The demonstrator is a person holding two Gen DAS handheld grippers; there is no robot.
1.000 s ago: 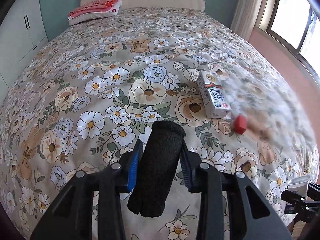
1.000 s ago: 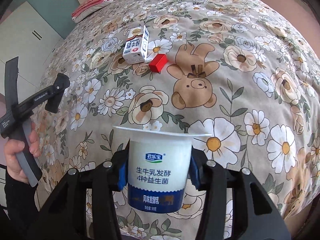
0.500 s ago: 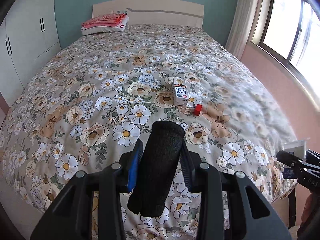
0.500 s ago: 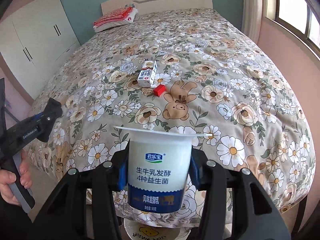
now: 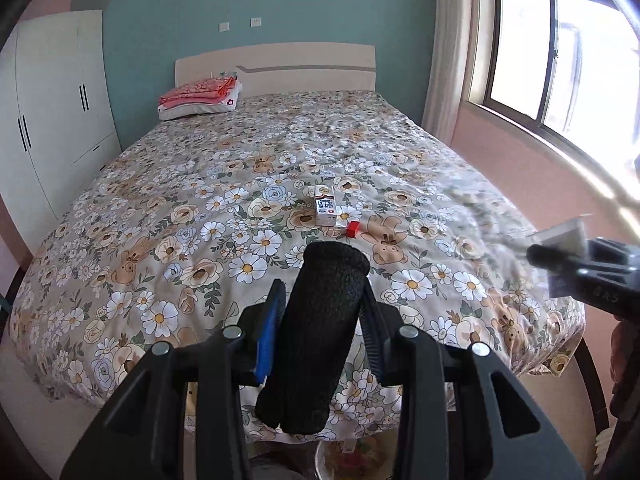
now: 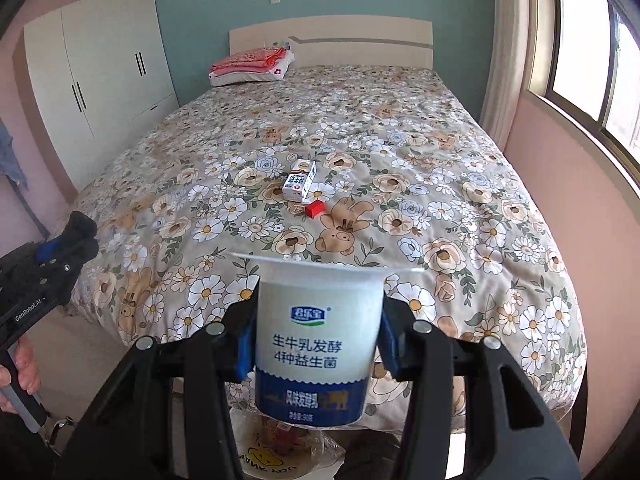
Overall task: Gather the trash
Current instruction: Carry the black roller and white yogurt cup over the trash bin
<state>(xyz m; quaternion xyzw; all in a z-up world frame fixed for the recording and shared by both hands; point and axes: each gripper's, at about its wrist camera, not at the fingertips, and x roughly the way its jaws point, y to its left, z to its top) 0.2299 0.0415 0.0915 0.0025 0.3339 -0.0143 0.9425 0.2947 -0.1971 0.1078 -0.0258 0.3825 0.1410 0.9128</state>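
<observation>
Both grippers pulled back from bed [image 5: 168,248]; left gripper [image 5: 320,320] clamped 1 black sock [image 5: 316,336], right gripper [image 6: 318,340] 1 yogurt cup [image 6: 316,332]; 1 milk carton [image 5: 325,210], 1 red block [image 5: 353,229] remained.

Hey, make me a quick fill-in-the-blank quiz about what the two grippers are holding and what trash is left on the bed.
1. The right gripper is clamped on a white and blue ____ cup.
2. The left gripper holds a rolled black ____.
3. On the bedspread, a small milk carton lies beside a little ____ box.
4. Folded pink bedding sits by the ____ of the bed.

Missing words: yogurt; sock; red; headboard
</observation>
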